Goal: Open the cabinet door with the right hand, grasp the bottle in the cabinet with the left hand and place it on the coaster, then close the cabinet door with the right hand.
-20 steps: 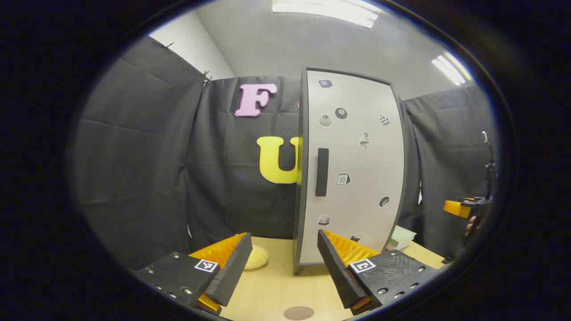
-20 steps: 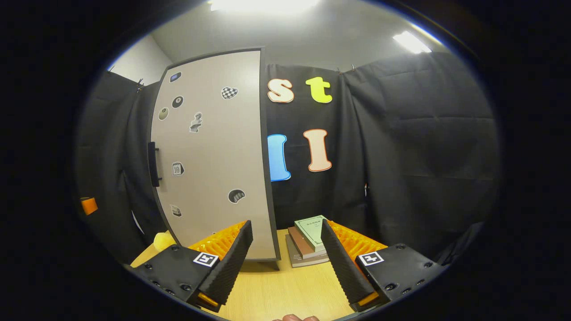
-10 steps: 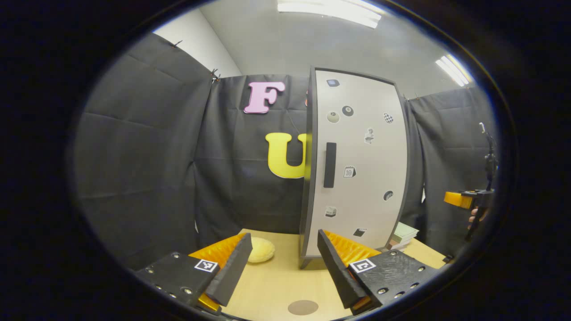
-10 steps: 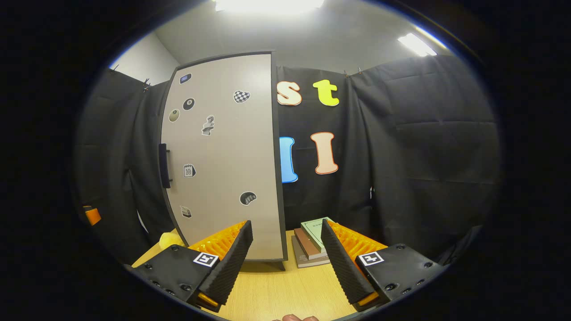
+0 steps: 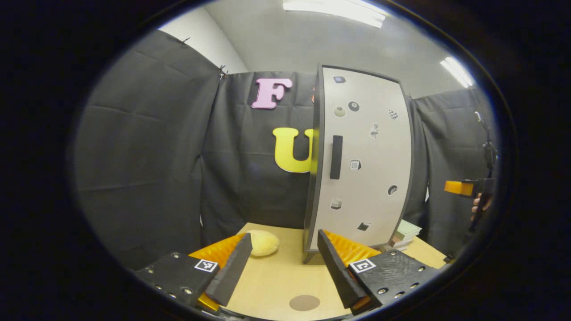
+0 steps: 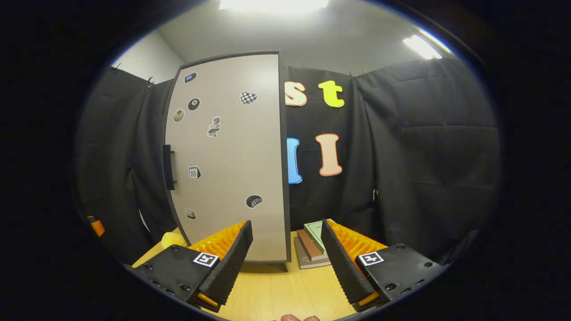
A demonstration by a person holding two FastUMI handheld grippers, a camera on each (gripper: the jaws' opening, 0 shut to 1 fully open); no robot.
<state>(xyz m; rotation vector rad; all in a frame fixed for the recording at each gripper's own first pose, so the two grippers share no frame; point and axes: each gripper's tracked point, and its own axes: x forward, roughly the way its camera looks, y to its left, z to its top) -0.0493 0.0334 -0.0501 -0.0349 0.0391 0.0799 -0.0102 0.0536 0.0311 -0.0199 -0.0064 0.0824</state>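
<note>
Both claws — left claw (image 5: 282,261) and right claw (image 6: 285,257) — stood wide open, holding nothing. The cabinet (image 5: 363,162) had shifted right in both views; the coaster (image 5: 304,302) sat higher than before.

We note the table (image 5: 276,281): pale wood grain, matt finish. The cabinet door (image 5: 366,156) looks like smooth matt laminate with dark edging, paper-like stickers on its face; its handle (image 5: 336,157) reads as matt plastic. The booth wall (image 6: 428,156) is creased matt cloth. The books (image 6: 312,243) have dull paper covers. The coaster (image 5: 304,302) looks flat and matt.
</note>
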